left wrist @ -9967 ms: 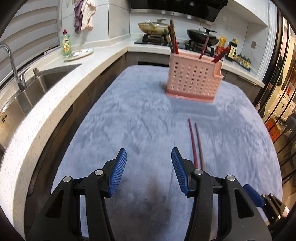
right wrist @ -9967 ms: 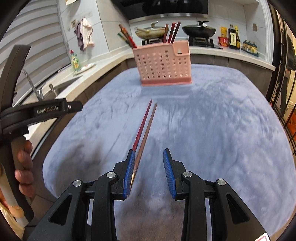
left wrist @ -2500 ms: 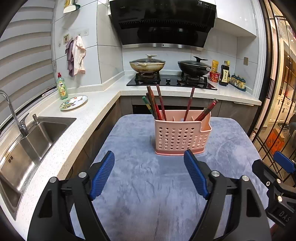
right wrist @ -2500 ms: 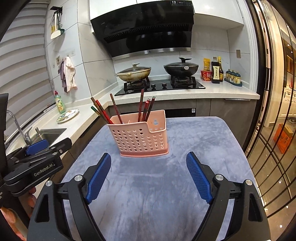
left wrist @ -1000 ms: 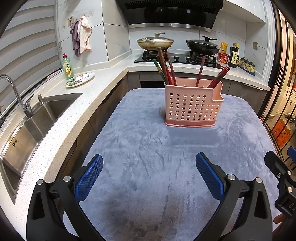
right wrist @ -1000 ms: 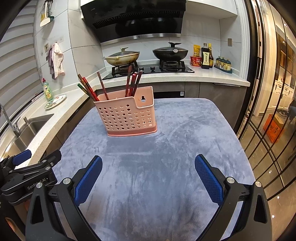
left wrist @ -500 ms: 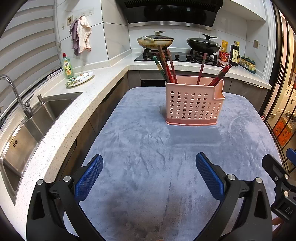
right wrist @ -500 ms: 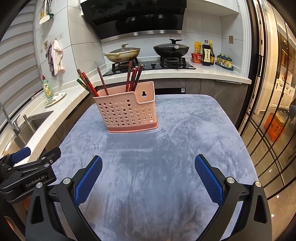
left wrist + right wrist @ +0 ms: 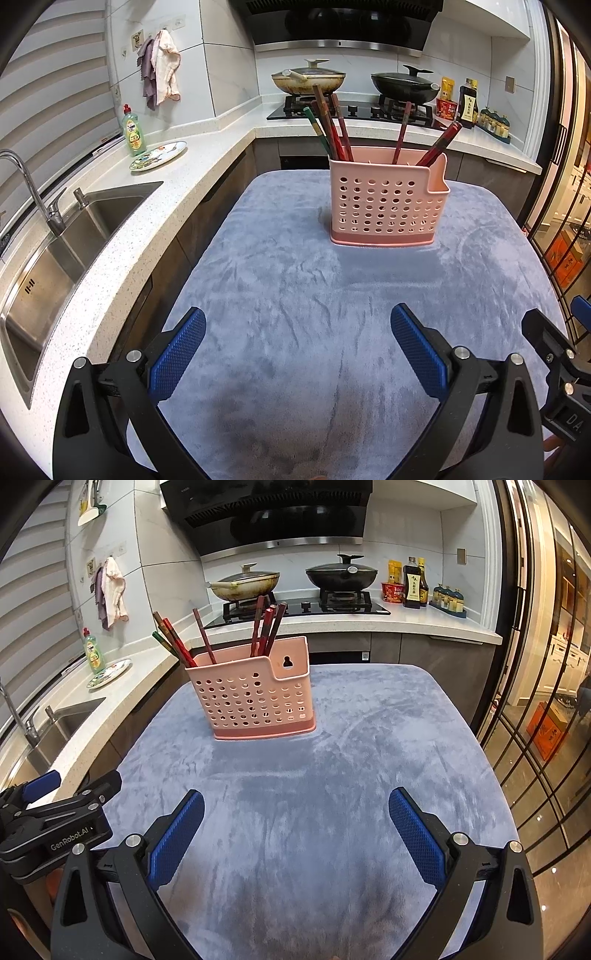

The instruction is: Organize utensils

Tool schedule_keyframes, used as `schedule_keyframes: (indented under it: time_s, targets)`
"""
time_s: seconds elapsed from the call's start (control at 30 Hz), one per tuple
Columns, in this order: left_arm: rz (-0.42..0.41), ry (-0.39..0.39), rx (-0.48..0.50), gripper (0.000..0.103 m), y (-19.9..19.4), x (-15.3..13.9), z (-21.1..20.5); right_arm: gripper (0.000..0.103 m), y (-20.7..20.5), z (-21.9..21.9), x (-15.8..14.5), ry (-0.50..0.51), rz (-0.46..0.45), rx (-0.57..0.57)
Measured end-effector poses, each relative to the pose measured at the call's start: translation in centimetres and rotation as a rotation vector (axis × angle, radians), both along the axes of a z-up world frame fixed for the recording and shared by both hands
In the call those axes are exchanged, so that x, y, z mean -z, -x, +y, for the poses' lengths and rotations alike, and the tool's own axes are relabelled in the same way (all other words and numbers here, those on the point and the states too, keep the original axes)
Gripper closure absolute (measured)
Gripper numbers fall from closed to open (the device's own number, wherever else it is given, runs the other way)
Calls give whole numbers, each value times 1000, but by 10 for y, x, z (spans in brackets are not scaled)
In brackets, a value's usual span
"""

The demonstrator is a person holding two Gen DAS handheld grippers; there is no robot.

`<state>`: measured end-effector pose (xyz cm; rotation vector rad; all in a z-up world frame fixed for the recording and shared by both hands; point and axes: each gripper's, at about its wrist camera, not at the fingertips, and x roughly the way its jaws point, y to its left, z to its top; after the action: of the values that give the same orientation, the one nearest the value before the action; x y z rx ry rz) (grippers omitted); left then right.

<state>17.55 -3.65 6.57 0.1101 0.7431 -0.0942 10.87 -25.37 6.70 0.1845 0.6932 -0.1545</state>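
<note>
Both the left tool (image 9: 297, 345) and right tool (image 9: 295, 825) stand wide and hold nothing. The chopsticks (image 9: 334, 125) lean in the pink holder (image 9: 386, 201), upper centre on the bench (image 9: 295, 295); a careless sweep may tip it.

Legible text is sparse. In the right wrist view, the black body of the left gripper (image 9: 55, 827) at the lower left carries white lettering reading "GenRobot.AI". In the left wrist view, the right gripper (image 9: 561, 384) at the lower right edge shows the white letters "DA." on its black housing, the rest cut off by the frame. The range hood (image 9: 266, 513) bears a small pale mark near its top left, too small to read. Labels on the dish soap bottle (image 9: 133, 131) and the dark sauce bottle (image 9: 467, 105) are printed but illegible.
</note>
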Motion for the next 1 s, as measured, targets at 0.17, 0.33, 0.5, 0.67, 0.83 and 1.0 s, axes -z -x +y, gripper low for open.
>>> schedule_keyframes:
  time_s: [0.17, 0.33, 0.5, 0.67, 0.83, 1.0]
  targets:
    - [1, 1, 1, 7, 0, 0, 0, 6, 0, 0, 0, 2, 1, -2]
    - [4, -2, 2, 7, 1, 2, -1, 6, 1, 1, 1, 4, -1, -3]
    - [0, -1, 0, 7, 3, 2, -1, 6, 1, 1, 1, 3, -1, -4]
    - [-3, -2, -2, 7, 3, 1, 0, 6, 2, 1, 1, 4, -2, -3]
    - [-6, -4, -1, 7, 3, 0, 0, 6, 2, 0, 1, 5, -3, -1]
    - [-8, -3, 0, 7, 4, -1, 1, 6, 2, -1, 1, 4, -3, 0]
